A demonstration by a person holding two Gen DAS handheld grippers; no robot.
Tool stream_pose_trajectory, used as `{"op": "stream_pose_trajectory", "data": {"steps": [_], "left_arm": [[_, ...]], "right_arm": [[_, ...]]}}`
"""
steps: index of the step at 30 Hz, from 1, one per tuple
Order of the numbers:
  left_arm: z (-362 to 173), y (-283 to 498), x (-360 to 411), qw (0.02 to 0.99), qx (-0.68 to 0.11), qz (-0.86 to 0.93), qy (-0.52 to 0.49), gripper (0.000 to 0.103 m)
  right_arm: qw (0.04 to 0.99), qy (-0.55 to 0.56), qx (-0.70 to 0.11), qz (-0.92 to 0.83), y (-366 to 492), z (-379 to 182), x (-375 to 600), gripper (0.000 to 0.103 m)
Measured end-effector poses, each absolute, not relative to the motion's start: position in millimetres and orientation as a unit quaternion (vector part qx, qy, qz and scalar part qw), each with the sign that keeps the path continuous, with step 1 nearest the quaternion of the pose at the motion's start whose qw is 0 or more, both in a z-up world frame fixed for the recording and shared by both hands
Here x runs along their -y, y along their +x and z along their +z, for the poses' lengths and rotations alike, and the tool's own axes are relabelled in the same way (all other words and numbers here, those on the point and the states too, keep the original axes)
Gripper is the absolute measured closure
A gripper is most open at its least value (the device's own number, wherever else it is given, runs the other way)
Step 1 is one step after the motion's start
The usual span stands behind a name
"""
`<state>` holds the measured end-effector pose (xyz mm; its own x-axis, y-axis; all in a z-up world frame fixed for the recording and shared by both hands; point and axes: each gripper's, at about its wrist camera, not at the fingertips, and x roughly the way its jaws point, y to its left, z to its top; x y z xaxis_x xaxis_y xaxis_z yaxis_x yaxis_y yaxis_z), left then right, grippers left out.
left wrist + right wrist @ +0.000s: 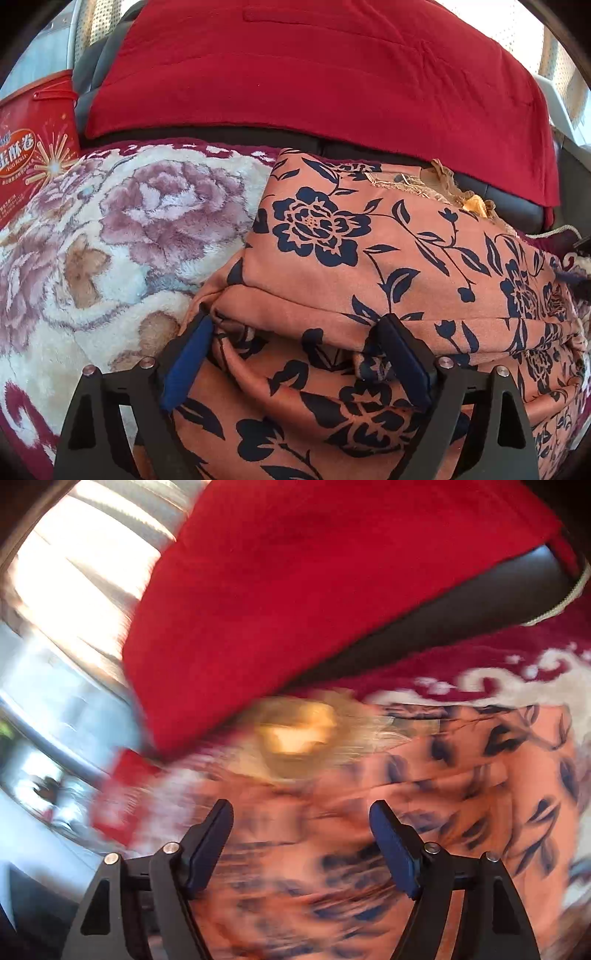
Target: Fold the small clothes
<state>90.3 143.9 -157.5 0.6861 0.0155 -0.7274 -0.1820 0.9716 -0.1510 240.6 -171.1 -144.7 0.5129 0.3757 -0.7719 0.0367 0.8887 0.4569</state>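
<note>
An orange garment with a navy flower print (369, 236) lies folded in layers on a plush flowered blanket (122, 229). Beige lace trim (439, 181) shows at its far edge. My left gripper (295, 325) is open wide at the garment's near fold. Its left fingertip (203, 332) sits at the fold's left end and the right one rests on the cloth, with fabric lying loosely between them. The right wrist view is blurred. There my right gripper (301, 808) stands open just above the same orange garment (480, 775), with no pad pressing on it.
A red cloth (314, 66) hangs over a dark seat back (461, 602) behind the blanket. A red snack box (33, 147) stands at the far left. A white cord (565, 594) lies at the right edge. Bright window light fills the left of the right wrist view.
</note>
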Motion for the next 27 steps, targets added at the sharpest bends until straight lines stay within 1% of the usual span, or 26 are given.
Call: {"op": "stream_pose_trajectory", "data": {"steps": [1,2,3,4,6,8,9,10,11,12,13,15,18,21,23,24,25,26,27], "left_arm": [[-157.3,89.7,-145.4,0.912,-0.391,0.052,-0.111,0.012],[-157.3,88.9,-146.2,0.912,-0.39,0.052,-0.113,0.012],[-157.6,88.6,-147.1,0.912,-0.39,0.051,-0.116,0.012],[-157.8,89.1,-147.0,0.912,-0.391,0.051,-0.116,0.011],[-157.7,90.8,-144.2,0.911,-0.394,0.054,-0.109,0.011],[-157.4,91.3,-142.1,0.911,-0.394,0.056,-0.104,0.011],[-157.5,91.4,-142.3,0.911,-0.395,0.055,-0.105,0.01],[-157.4,91.1,-143.4,0.911,-0.394,0.053,-0.108,0.01],[-157.4,91.0,-144.4,0.911,-0.393,0.051,-0.112,0.01],[-157.6,90.1,-146.4,0.911,-0.391,0.049,-0.117,0.01],[-157.8,89.4,-147.8,0.911,-0.39,0.048,-0.12,0.01],[-158.4,89.0,-149.6,0.911,-0.389,0.045,-0.126,0.009],[-158.3,90.2,-147.0,0.911,-0.391,0.049,-0.119,0.009],[-159.0,90.6,-144.3,0.912,-0.391,0.052,-0.113,0.008],[-159.7,89.3,-145.0,0.913,-0.387,0.051,-0.115,0.007],[-160.0,88.7,-145.6,0.914,-0.386,0.05,-0.116,0.007],[-160.7,87.6,-146.5,0.915,-0.383,0.048,-0.119,0.007],[-161.1,86.4,-147.2,0.915,-0.381,0.047,-0.121,0.006],[-161.5,85.3,-148.0,0.916,-0.378,0.044,-0.124,0.006]], "right_arm": [[0.834,0.273,-0.473,0.076,240.4,-152.7,189.5,0.035],[0.829,0.328,-0.446,0.077,233.4,-151.0,200.7,0.035],[0.837,0.326,-0.433,0.076,225.9,-143.5,198.3,0.031],[0.851,0.295,-0.425,0.088,217.3,-133.4,186.3,0.026],[0.864,0.234,-0.426,0.132,202.9,-122.3,160.9,0.026],[0.868,0.181,-0.433,0.162,192.5,-125.8,145.8,0.022],[0.868,0.155,-0.45,0.143,191.8,-136.9,144.4,0.019],[0.858,0.148,-0.479,0.11,192.1,-150.8,157.0,0.023],[0.852,0.187,-0.479,0.104,190.4,-156.7,167.9,0.024],[0.858,0.215,-0.457,0.096,181.0,-146.6,173.7,0.023],[0.863,0.212,-0.45,0.088,173.0,-137.3,172.6,0.023],[0.889,0.171,-0.414,0.097,143.1,-114.2,160.2,0.023],[0.916,0.092,-0.38,0.097,101.5,-103.5,146.1,0.016],[0.928,0.003,-0.371,0.046,65.8,-124.0,151.7,0.015],[0.919,-0.012,-0.395,-0.003,64.8,-153.5,163.1,0.015],[0.914,-0.007,-0.405,-0.006,64.2,-165.1,166.8,0.013],[0.922,-0.003,-0.386,-0.004,62.2,-170.8,169.7,0.005],[0.929,-0.013,-0.37,-0.022,58.0,-170.8,169.0,0.0],[0.928,-0.008,-0.371,-0.031,60.4,-172.8,167.5,0.0]]}}
